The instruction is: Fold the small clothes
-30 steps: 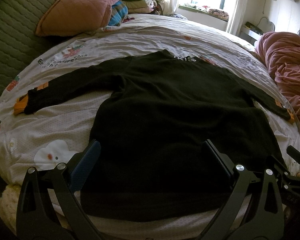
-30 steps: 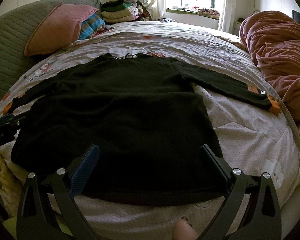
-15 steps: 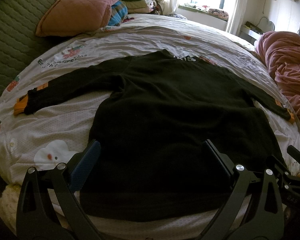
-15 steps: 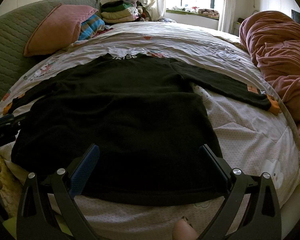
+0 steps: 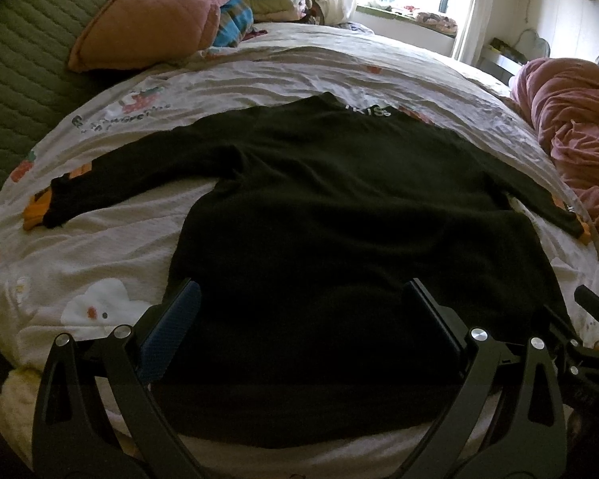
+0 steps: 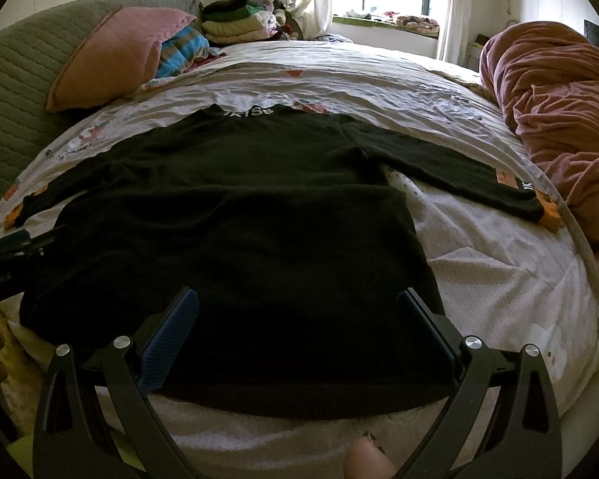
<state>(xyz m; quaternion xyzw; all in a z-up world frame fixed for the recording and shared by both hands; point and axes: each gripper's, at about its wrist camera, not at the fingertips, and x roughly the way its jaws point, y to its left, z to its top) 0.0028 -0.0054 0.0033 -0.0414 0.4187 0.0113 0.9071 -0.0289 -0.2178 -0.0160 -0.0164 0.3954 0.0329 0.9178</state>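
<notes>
Black long-sleeved top (image 5: 339, 239) lies flat on the bed (image 5: 100, 271), collar far, hem nearest me, sleeves out sideways. My left fingers (image 5: 303, 319) and right fingers (image 6: 299, 319) hover spread and empty over its hem corners, equally near. Nothing has shifted in the last second.

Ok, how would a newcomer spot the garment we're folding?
On the bed, over the cartoon-print sheet, the black long-sleeved top lies flat, sleeves spread. Unlike the stacked clothes by the window, it is unfolded, with white lettering at its collar.
</notes>
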